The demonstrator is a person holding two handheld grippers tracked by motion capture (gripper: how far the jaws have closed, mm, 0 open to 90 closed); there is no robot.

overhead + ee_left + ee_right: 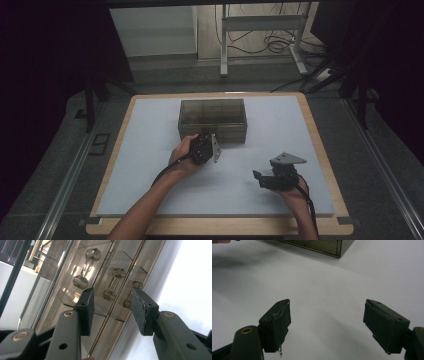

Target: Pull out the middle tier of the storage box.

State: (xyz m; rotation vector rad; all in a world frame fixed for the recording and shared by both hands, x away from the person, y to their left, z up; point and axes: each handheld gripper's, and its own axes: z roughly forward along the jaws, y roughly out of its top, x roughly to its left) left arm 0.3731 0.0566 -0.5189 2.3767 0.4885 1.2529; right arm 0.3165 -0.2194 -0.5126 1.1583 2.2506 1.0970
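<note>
A smoky see-through drawer box [212, 119] stands on the white mat [150, 150], toward the back. My left gripper [206, 141] is turned on its side right at the box's front face. In the left gripper view its jaws [113, 307] stand apart, close to the drawer fronts [75, 297]. The middle of three clear knobbed handles [113, 283] lies just ahead of the gap, and the pads do not touch it. My right gripper [261, 179] rests low over the mat at the front right, open [327, 325], with nothing between its fingers.
The box's near corner [322, 246] sits far ahead of the right gripper. The mat lies on a wooden table [320, 150] with dark floor around it. A white desk frame [260, 30] with cables stands beyond the table.
</note>
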